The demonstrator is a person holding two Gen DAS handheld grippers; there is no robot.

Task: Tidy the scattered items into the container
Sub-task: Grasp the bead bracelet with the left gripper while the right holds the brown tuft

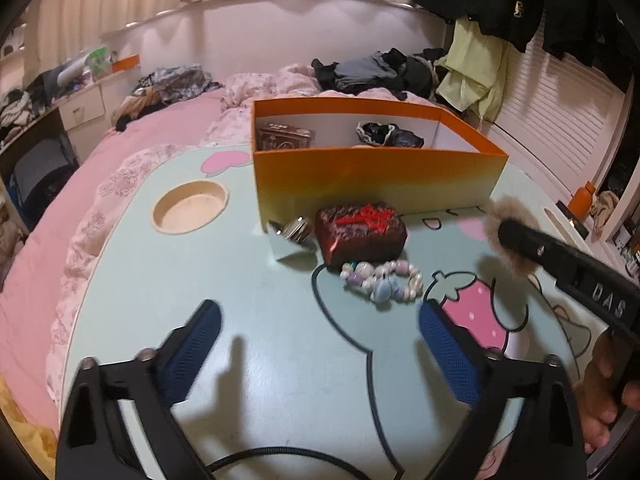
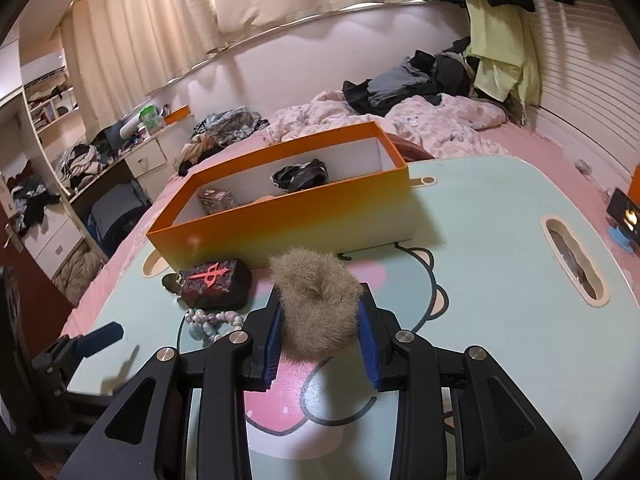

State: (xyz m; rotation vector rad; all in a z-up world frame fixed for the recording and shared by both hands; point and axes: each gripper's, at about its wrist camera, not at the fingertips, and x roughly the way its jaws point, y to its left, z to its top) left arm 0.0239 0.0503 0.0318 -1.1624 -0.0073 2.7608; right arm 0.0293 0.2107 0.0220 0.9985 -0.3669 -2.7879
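Note:
My right gripper (image 2: 320, 300) is shut on a fluffy tan scrunchie (image 2: 318, 300), lifted above the pale green table (image 2: 500, 280); the left wrist view shows the scrunchie (image 1: 510, 236) at the right. My left gripper (image 1: 320, 320) stands open over the table with nothing between its blue pads. Ahead of it lie a pastel bead bracelet (image 1: 382, 280), a dark red box with a red symbol (image 1: 360, 236) and a round metal item (image 1: 296, 230). Behind them stands the orange container (image 1: 376, 178), which holds a brown box (image 1: 284, 136) and a black bundle (image 1: 388, 136).
The table rests on a pink bed (image 1: 60, 216) with clothes piled at the far end. A round cup recess (image 1: 190, 206) sits left of the container, and a slot handle (image 2: 576, 264) is at the table's right. A hand (image 1: 608, 392) holds the right gripper.

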